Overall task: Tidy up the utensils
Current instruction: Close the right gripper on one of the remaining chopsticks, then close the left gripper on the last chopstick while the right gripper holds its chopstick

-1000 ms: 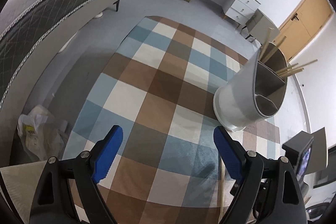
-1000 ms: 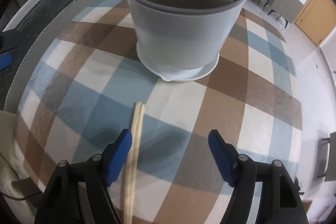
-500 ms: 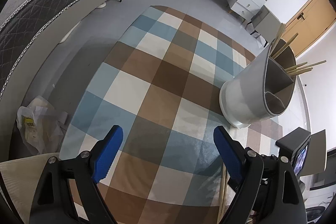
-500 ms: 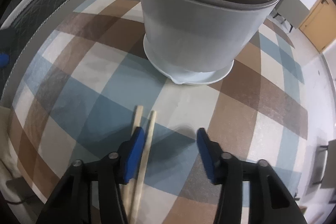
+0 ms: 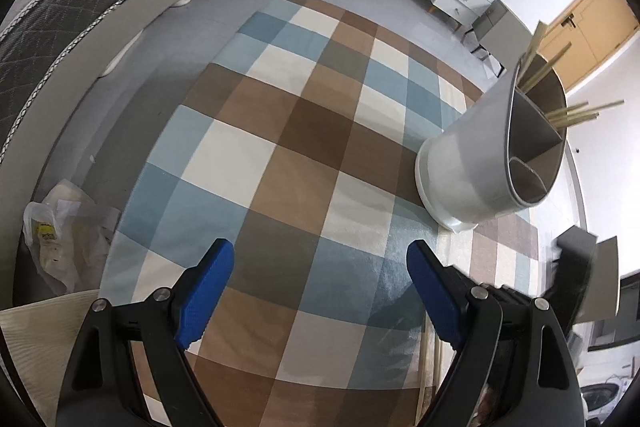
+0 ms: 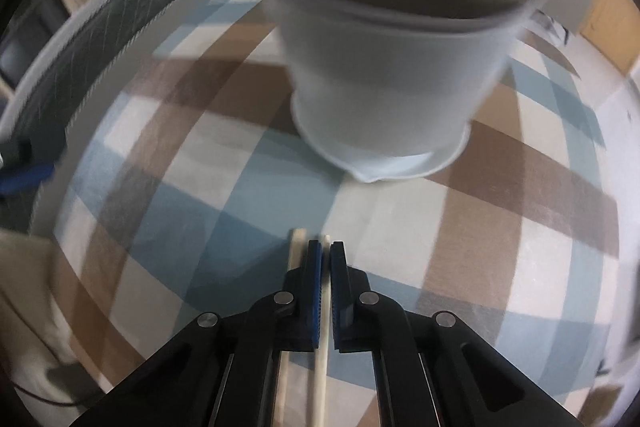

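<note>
Your right tongs [image 6: 326,259] have just been closing and now pinch one chopstick [image 6: 321,379].

It lies on the checked rug [image 6: 480,227] beside a second chopstick [image 6: 294,251], just before the grey utensil holder [image 6: 392,75]. Your left tongs [image 5: 320,291] hang released, nothing between them, over the rug.

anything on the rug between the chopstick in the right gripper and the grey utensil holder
Nothing visible. The right gripper is shut on one chopstick; only bare checked rug lies between it and the utensil holder. A second chopstick lies beside it, left.
</note>
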